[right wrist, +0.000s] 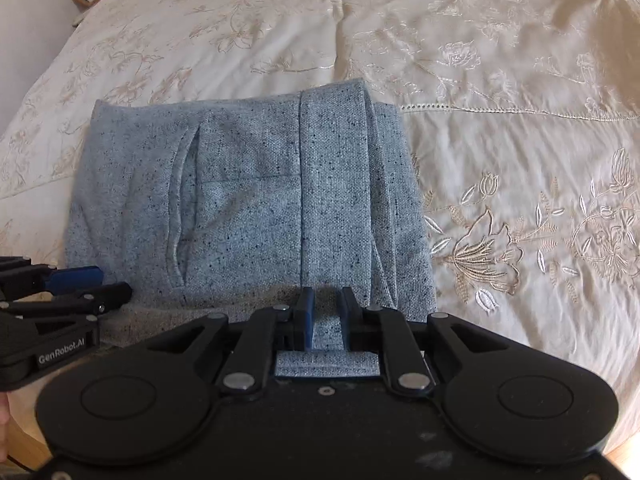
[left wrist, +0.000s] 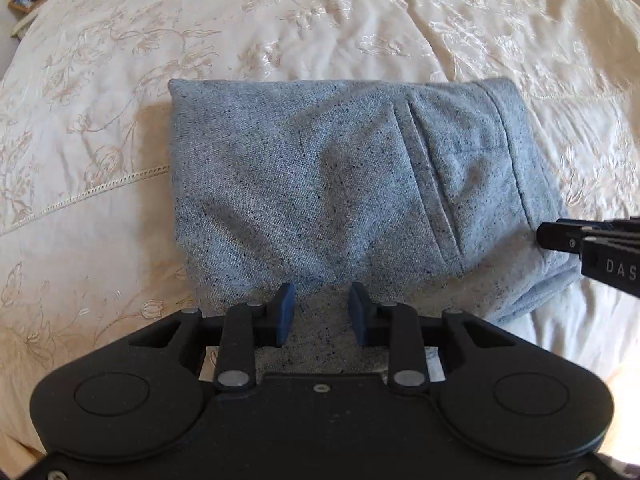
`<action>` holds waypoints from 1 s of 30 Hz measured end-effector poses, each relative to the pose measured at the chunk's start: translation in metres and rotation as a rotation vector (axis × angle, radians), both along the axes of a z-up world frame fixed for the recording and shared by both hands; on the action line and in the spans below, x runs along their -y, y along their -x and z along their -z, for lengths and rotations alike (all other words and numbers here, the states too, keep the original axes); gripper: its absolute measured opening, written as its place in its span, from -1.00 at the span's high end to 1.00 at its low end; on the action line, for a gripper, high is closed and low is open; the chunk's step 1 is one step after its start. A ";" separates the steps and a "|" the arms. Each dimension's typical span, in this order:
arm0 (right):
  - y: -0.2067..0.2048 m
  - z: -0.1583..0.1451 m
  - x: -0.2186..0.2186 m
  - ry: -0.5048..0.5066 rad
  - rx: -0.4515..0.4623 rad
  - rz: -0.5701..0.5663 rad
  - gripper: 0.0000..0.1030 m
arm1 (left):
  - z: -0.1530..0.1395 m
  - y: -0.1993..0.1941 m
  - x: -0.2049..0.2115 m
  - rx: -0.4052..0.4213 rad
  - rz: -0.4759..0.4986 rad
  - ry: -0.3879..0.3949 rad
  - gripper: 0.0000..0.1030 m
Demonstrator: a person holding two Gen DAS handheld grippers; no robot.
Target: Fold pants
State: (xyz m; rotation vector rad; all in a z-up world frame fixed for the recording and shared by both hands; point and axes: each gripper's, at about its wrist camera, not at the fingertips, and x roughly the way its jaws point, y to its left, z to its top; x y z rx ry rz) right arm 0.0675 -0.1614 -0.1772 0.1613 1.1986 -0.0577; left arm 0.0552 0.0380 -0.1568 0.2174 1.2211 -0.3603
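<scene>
Cream embroidered bedspread, folded grey pants on it, left gripper jaws spread over the near edge, right gripper jaws narrow with cloth between them, grip uncertain, shown only in right view.

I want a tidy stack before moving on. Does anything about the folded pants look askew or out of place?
Mostly neat: the pants lie in a compact rectangle on the bedspread. One oddity: along the right edge lower layers stick out past the top layer, so the fold isn't flush there.
</scene>
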 end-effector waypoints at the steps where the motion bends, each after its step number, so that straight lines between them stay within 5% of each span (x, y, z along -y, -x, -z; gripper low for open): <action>1: -0.001 -0.006 0.001 -0.005 0.007 0.009 0.69 | -0.008 -0.004 -0.003 -0.014 -0.025 0.022 0.22; 10: 0.000 -0.085 0.004 -0.009 0.161 0.072 0.41 | -0.067 0.003 -0.010 0.050 -0.131 -0.004 0.19; 17: 0.001 -0.122 -0.003 0.018 0.157 0.045 0.32 | -0.074 0.022 -0.008 0.004 -0.139 0.003 0.19; 23: 0.012 -0.121 0.007 -0.051 0.112 0.052 0.29 | -0.066 0.028 -0.001 -0.024 -0.131 -0.006 0.18; 30: -0.003 -0.080 0.024 -0.047 0.070 0.087 0.27 | -0.042 0.012 -0.011 -0.014 -0.103 -0.059 0.18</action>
